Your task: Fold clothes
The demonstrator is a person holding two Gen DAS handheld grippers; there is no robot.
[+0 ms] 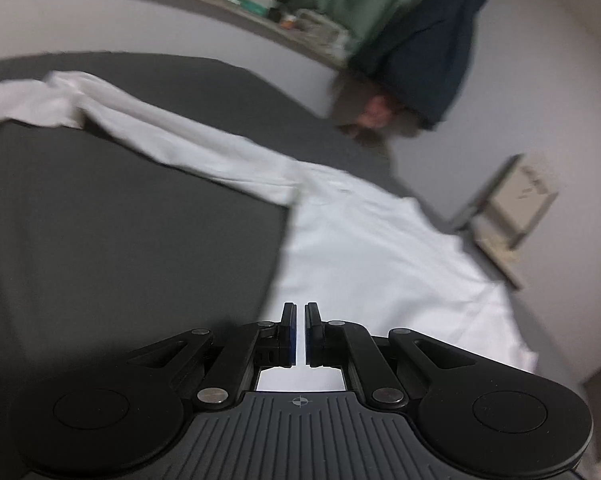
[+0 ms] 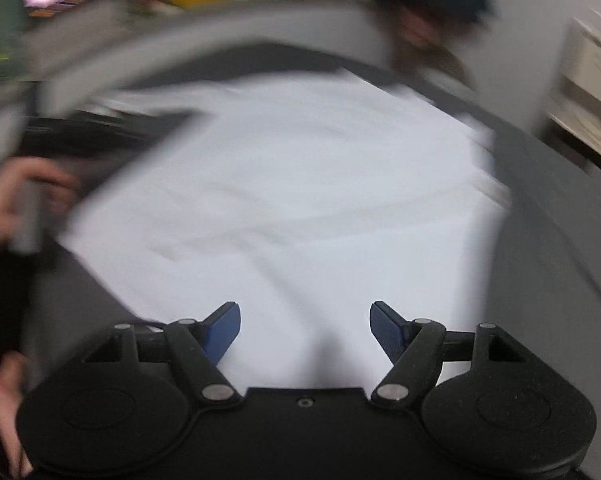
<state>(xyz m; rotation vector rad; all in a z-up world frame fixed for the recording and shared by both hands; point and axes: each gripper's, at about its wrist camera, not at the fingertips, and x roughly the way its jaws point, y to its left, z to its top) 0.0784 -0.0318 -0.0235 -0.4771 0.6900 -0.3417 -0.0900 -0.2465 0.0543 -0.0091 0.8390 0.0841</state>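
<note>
**White shirt spread flat, one claw narrow, one wide**

While the white shirt (image 1: 380, 248) lies spread on the dark grey worktop (image 1: 120, 220), its long sleeve (image 1: 148, 128) stretches to the upper left of the left wrist view. At bottom centre there, the left claw (image 1: 299, 334) is nearly closed, a thin slit between its blue pads, with nothing gripped. In the right wrist view, blurred, a hand (image 2: 16, 204) shows at the left edge. The shirt fills the middle. At bottom centre the right claw (image 2: 305, 332) stands wide apart over the cloth, holding nothing.
</note>
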